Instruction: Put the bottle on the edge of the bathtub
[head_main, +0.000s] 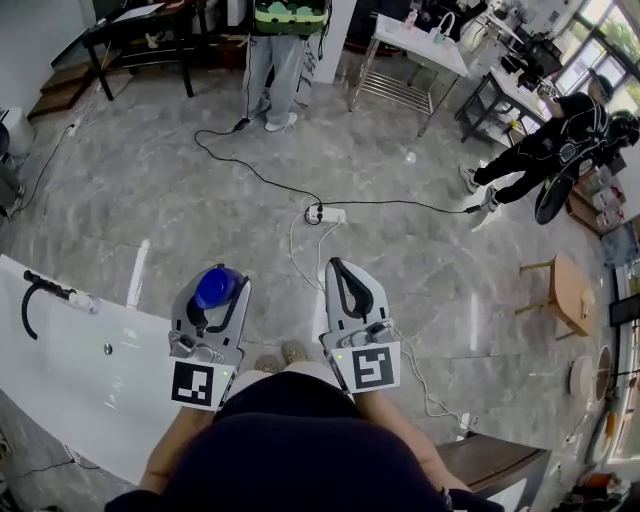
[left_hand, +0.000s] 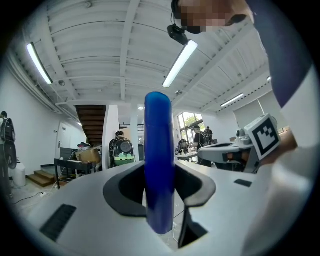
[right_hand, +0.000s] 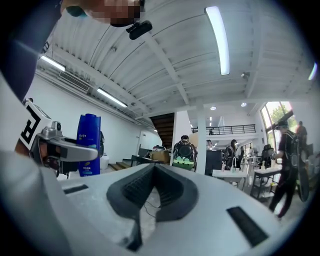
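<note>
Over floor (head_main: 180, 210) beside bathtub (head_main: 60, 345), left claw (head_main: 222, 281) clamped on upright blue bottle (left_hand: 158, 165), right claw (head_main: 336, 266) closed and empty, both level, side by side

An open lab-like hall: work tables (head_main: 420, 45), a power strip (head_main: 325, 214) on the grey floor (head_main: 180, 200), a bathtub (head_main: 70, 380).
</note>
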